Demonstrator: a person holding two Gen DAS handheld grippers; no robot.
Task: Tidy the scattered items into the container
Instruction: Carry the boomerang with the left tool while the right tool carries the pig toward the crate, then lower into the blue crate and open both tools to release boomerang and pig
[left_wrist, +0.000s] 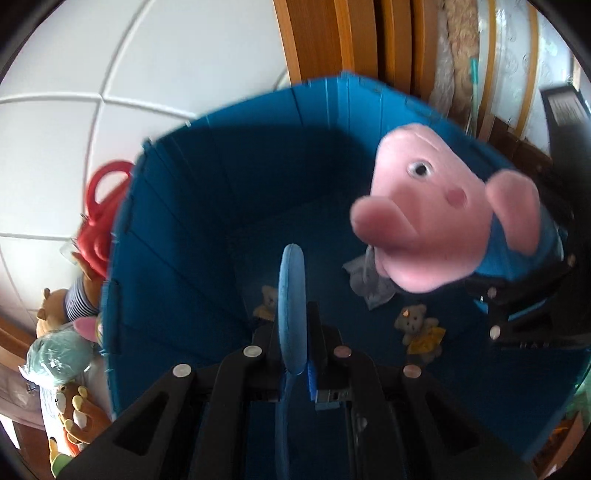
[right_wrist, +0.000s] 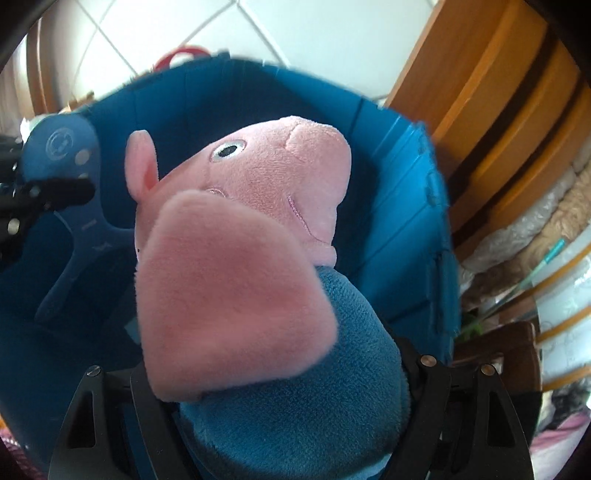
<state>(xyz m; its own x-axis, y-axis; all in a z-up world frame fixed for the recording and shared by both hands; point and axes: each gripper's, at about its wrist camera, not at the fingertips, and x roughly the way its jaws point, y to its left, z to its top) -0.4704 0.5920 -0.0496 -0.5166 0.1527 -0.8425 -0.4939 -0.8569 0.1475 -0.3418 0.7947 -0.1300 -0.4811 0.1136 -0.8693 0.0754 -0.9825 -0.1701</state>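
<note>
Both grippers hang over the blue container (left_wrist: 177, 236), and much of each is hidden. Only the black linkage of the right gripper (right_wrist: 291, 417) shows in its own view, since the pink pig plush (right_wrist: 240, 229) swells across the lens and covers the fingertips; its blue-clad body is squeezed between the two arms, so the grasp is plain even though the contact points are not. From the left wrist view the pig plush (left_wrist: 443, 206) is slightly blurred, held head-first above the container's open mouth, and the right gripper (left_wrist: 524, 306) is cut off at the frame edge.

The left gripper (left_wrist: 295, 325) is clamped on a flat blue paddle-shaped item (left_wrist: 291, 295), seen edge-on here (its round face and slim handle read better from the right wrist view (right_wrist: 70, 155)).

On the container floor lie two small bear toys (left_wrist: 417, 325) and a pale crumpled piece (left_wrist: 369, 284), too soft-focused to identify. Outside the left wall sit more plush toys (left_wrist: 62, 354) and a red-handled object (left_wrist: 103, 206), partly hidden by the wall.
</note>
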